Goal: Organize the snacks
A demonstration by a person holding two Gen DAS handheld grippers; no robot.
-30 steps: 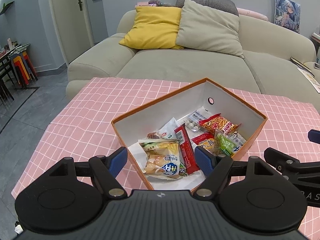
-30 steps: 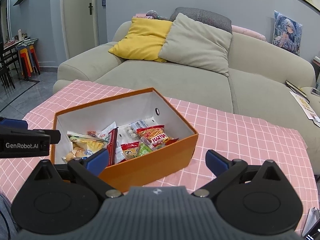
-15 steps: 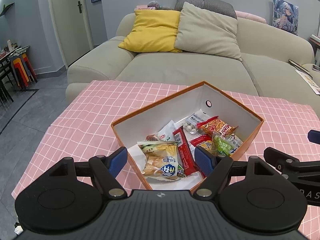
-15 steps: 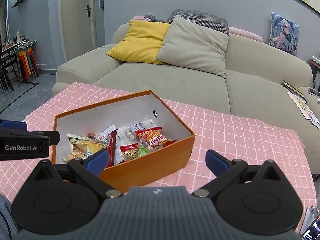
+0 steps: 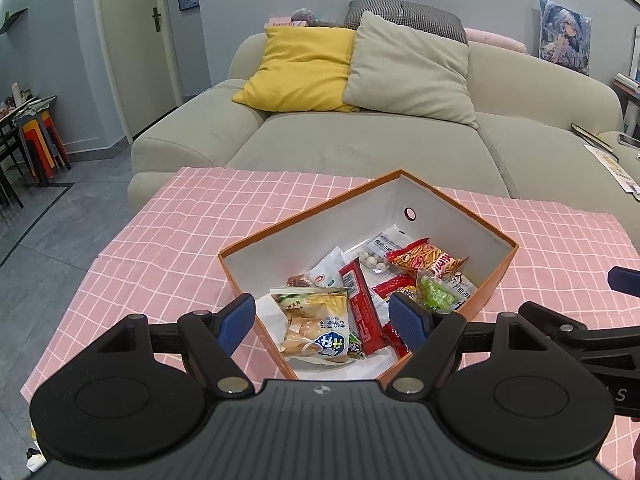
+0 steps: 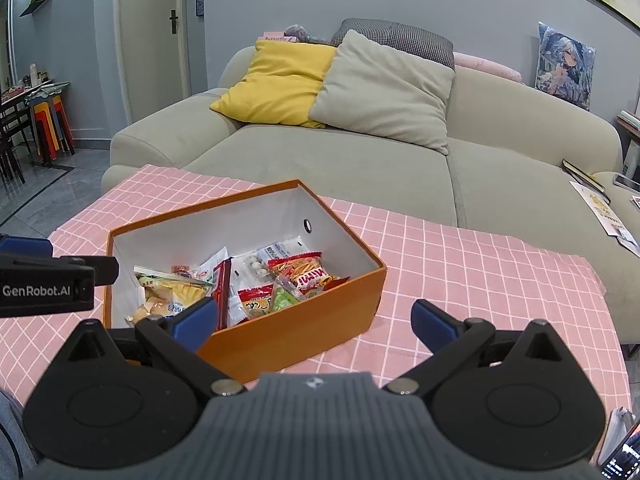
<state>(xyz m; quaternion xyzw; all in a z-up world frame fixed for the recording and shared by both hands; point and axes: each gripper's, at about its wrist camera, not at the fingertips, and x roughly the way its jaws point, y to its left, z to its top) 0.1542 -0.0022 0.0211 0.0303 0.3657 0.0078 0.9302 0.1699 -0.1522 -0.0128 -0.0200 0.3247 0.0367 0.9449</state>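
Observation:
An orange box (image 5: 494, 276) with a white inside stands on the pink checked tablecloth (image 5: 168, 240) and holds several snack packets, among them a long red bar (image 5: 362, 308) and a yellow chip bag (image 5: 316, 312). The box also shows in the right wrist view (image 6: 304, 328). My left gripper (image 5: 324, 320) is open and empty above the box's near corner. My right gripper (image 6: 316, 320) is open and empty over the box's near right side. The left gripper's body shows at the left edge of the right wrist view (image 6: 44, 280).
A beige sofa (image 5: 360, 148) with a yellow cushion (image 5: 300, 68) and a grey cushion (image 5: 408, 68) stands just behind the table. Books and papers (image 6: 596, 196) lie on the sofa's right end. Stacked stools (image 5: 40, 144) stand far left.
Both grippers have drawn back and risen a little, so the box sits lower and smaller in both views. Both stay open. The snacks have not moved.

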